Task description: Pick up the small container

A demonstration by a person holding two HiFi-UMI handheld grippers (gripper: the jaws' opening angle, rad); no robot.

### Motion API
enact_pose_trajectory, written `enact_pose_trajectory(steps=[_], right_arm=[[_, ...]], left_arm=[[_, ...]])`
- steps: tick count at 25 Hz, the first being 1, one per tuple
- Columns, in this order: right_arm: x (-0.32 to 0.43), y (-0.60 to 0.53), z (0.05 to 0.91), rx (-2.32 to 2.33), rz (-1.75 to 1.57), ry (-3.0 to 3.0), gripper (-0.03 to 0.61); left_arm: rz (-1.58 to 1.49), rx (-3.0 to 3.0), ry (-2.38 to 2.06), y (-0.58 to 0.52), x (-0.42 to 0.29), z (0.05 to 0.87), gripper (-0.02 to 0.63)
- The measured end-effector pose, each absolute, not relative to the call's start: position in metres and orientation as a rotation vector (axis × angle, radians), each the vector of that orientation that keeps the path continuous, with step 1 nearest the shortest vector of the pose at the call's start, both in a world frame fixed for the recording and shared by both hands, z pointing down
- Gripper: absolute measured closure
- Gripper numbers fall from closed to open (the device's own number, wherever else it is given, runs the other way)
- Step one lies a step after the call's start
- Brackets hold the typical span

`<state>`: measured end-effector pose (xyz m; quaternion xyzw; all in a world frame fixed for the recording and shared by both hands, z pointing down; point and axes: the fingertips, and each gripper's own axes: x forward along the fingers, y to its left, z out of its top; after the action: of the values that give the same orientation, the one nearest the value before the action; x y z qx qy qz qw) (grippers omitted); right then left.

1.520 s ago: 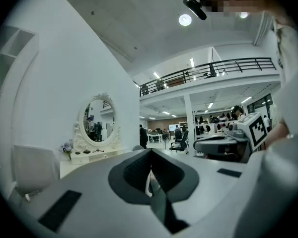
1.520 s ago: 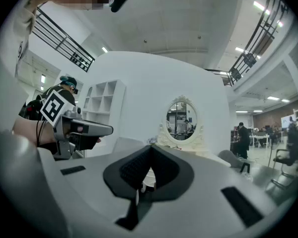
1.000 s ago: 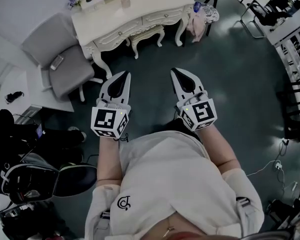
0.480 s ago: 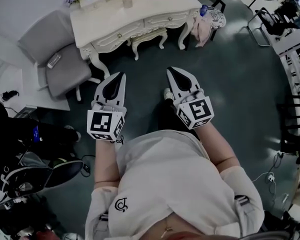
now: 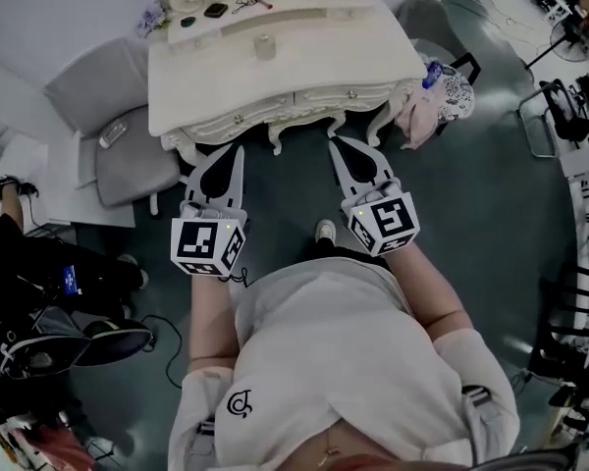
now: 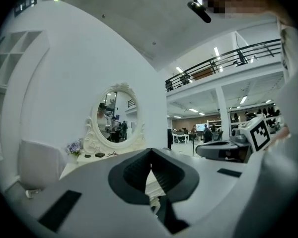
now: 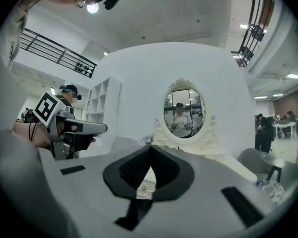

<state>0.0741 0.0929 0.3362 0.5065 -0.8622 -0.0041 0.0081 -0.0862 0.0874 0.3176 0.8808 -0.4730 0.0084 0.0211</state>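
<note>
Small container (image 5: pixel 264 44) stands mid-counter (image 5: pixel 373 62), well ahead of me. I'm approaching, with my left gripper (image 5: pixel 239 149) and right gripper (image 5: pixel 334 143) empty, fingers together. Next I'd reach in and spread one pair.

The dressing table (image 5: pixel 353 55) looks cream-painted and smooth (carved edging), the chair (image 5: pixel 137 165) matt grey cloth.

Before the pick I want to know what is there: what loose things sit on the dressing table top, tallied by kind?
Small cream container: 1
Small dark items: 3
Flower bunch: 1
Total: 5
</note>
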Motion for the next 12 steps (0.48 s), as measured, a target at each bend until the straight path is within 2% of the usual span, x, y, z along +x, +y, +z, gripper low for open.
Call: enact_pose_trajectory(steps=[7,12], right_arm=[[0.113,-0.02,0.341,1.41,-0.03,-2.729,0.571],[0.117,-0.071,0.36,1.336,0.012,-2.744,0.571]], left_arm=[[-0.01,2.675,-1.529,-0.011,-0.03,0.323,0.601],[0.092,2.641,-1.57,-0.057,-0.019,0.345,0.601]])
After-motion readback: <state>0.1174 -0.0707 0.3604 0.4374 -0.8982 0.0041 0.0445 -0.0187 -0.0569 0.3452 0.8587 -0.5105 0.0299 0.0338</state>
